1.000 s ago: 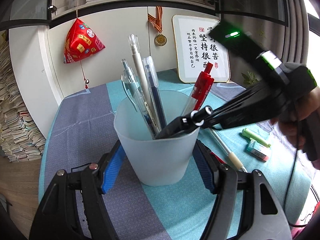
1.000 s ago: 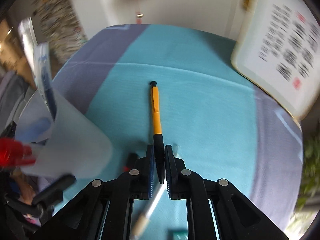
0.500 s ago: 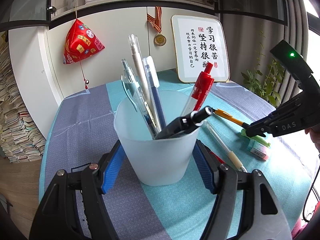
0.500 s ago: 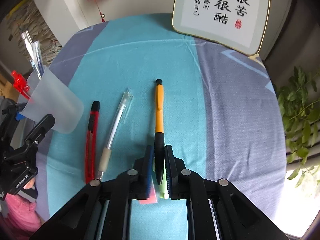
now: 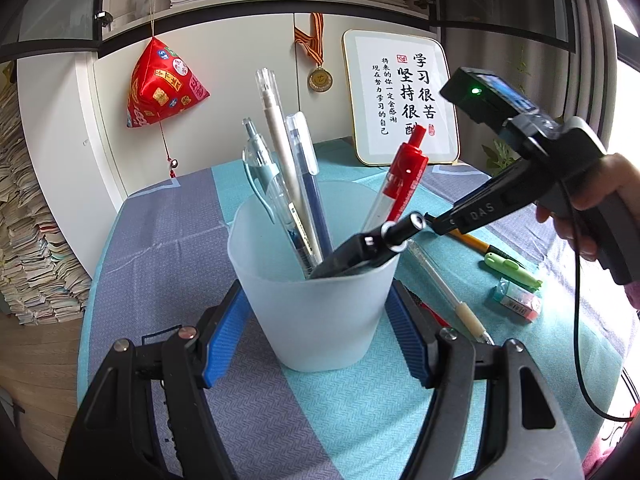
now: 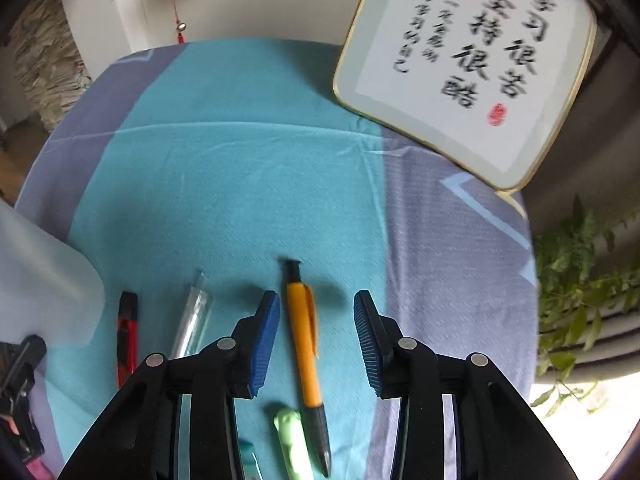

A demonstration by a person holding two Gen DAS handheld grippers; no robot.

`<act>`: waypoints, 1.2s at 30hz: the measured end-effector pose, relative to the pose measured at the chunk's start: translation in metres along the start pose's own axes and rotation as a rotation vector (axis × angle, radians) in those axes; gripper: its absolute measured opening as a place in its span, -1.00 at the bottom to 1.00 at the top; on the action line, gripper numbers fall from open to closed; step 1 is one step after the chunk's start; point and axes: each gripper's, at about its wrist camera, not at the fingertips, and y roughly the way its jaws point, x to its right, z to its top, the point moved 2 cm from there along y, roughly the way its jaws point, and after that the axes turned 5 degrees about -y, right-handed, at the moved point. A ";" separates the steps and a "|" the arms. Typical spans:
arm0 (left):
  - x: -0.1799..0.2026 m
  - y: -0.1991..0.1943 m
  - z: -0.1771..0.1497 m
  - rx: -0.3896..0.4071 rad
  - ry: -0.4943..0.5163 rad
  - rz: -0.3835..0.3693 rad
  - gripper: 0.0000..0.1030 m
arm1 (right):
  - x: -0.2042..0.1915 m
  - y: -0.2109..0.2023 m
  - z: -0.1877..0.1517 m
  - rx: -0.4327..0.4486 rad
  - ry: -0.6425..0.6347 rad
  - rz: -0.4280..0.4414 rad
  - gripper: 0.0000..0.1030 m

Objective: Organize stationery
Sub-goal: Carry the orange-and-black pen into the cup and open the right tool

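Note:
My left gripper is shut on a translucent white cup, one blue pad on each side. Several pens and a black marker stand in the cup. My right gripper points down at the cloth and its jaws are opening. An orange pen with a black grip lies flat between its pads, nearer the left one, and neither pad presses on it. From the left wrist, the right gripper sits just right of the cup's rim, held by a hand.
On the teal and grey tablecloth lie a red utility knife, a clear pen, a green highlighter and an eraser. A framed calligraphy board leans at the back right. The cup stands to the left.
The right gripper swung away from the cup to a spot over the orange pen, and its shut jaws have spread apart around it. The left gripper and cup have not moved.

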 end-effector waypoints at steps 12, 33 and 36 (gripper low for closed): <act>0.000 0.001 0.000 0.000 -0.001 -0.001 0.33 | -0.004 -0.015 0.004 0.057 0.026 0.036 -0.72; 0.000 0.001 -0.001 -0.001 -0.001 -0.001 0.32 | -0.072 -0.235 0.012 0.630 -0.026 0.161 -0.72; 0.000 0.001 0.000 -0.001 -0.001 -0.001 0.32 | -0.086 -0.236 0.014 0.626 -0.055 0.192 -0.72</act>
